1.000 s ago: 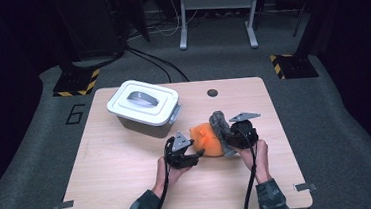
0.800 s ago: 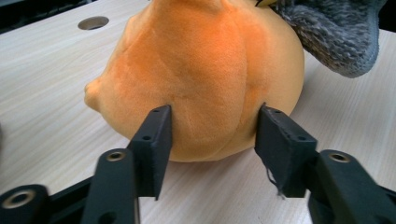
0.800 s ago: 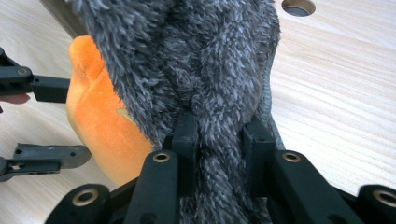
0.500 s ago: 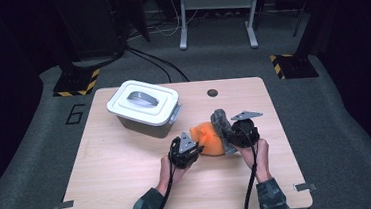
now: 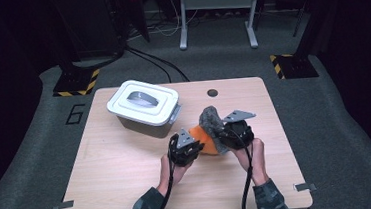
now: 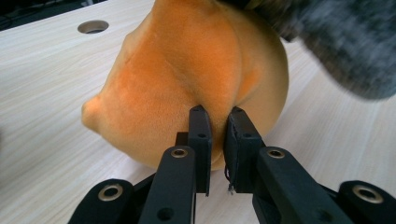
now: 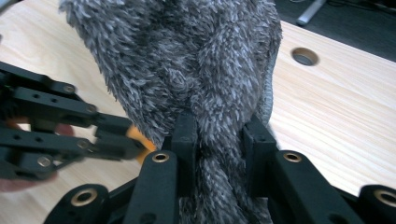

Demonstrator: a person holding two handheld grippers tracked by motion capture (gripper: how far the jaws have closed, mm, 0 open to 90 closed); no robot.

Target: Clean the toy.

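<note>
An orange plush toy lies on the wooden table, between my two grippers. My left gripper is shut on a fold of the orange plush; its pads pinch the fabric. My right gripper is shut on a grey fuzzy cloth, which bunches between its fingers and rises above the toy. In the right gripper view the left gripper reaches in from the left, with a sliver of orange at its tips.
A white lidded container with a grey handle stands at the back left of the table. A round cable hole sits near the far edge. Dark floor and stand legs lie beyond the table.
My right gripper has shifted slightly left and up with the grey cloth, which now leans more over the orange toy. The left hand has stayed in place.
</note>
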